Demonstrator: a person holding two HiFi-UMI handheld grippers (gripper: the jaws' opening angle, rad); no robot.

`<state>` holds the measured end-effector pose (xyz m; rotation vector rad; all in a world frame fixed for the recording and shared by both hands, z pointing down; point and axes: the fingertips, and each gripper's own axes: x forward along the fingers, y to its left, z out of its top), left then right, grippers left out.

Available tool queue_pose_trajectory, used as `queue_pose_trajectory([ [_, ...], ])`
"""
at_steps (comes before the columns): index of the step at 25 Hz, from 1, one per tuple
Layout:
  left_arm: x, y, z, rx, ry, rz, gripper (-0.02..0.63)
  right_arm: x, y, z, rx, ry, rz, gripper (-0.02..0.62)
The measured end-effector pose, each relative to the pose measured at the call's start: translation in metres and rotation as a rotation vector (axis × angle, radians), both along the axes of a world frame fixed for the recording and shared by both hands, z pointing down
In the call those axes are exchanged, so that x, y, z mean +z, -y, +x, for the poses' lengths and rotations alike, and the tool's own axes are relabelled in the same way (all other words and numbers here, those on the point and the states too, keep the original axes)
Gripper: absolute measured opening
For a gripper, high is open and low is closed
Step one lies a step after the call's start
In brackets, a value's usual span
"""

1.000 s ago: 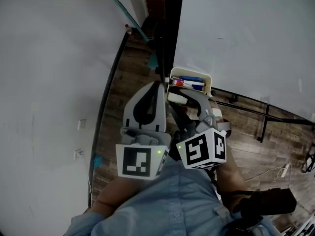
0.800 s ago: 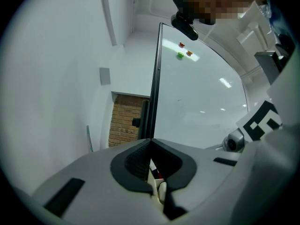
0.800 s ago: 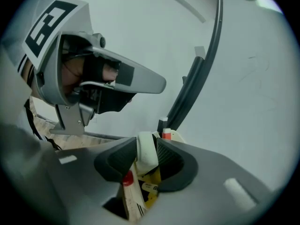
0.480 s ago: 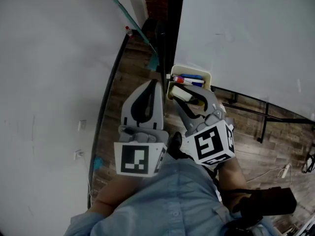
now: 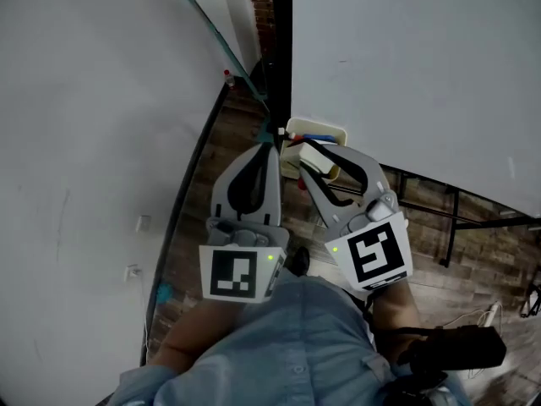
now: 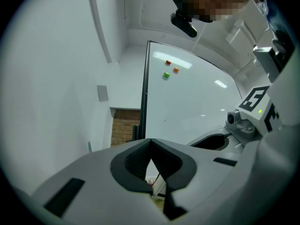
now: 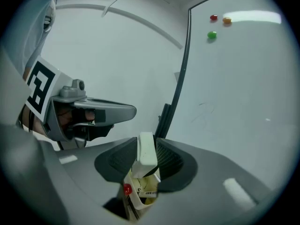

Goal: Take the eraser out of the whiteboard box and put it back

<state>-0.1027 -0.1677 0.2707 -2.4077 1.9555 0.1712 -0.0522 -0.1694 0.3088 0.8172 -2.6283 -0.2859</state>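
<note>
In the head view my right gripper [image 5: 321, 161] is shut on the pale eraser [image 5: 314, 156], held just above the cream whiteboard box [image 5: 331, 131]; its jaws have just been closing on it. The right gripper view shows the eraser [image 7: 146, 149] upright between the pads, with the box [image 7: 143, 193] and a red marker cap [image 7: 127, 189] below. My left gripper [image 5: 272, 148] is beside it on the left, shut and holding nothing, its tips meeting [image 6: 151, 159]. Markers lie in the box.
The box hangs on the whiteboard [image 5: 406, 66] by its black frame edge [image 5: 281, 49]. Coloured magnets [image 7: 212, 34] sit high on the board. A white wall [image 5: 84, 125] is on the left, and the board's stand bars [image 5: 456, 210] cross the wooden floor.
The right gripper has closed on the eraser and lifted it up out of the box. The left gripper has risen a little beside it.
</note>
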Motion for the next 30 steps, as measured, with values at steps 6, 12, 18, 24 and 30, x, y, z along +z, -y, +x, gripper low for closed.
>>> queue_pose_trajectory([
  [6,-0.018,-0.02,0.009,-0.013,0.038,0.064,0.006,-0.028,-0.014,0.009,-0.01,0.063,0.074,0.123],
  [12,-0.027,-0.032,0.016,-0.024,0.056,0.081,0.006,-0.041,-0.023,0.02,0.001,0.097,0.099,0.123],
  [18,-0.029,-0.037,0.022,-0.032,0.066,0.087,0.005,-0.046,-0.027,0.028,0.001,0.106,0.114,0.123],
  [24,-0.028,-0.039,0.024,-0.05,0.097,0.086,0.005,-0.046,-0.028,0.029,-0.004,0.108,0.119,0.123],
  [30,-0.028,-0.039,0.027,-0.026,0.076,0.084,0.005,-0.045,-0.028,0.03,-0.008,0.104,0.117,0.123],
])
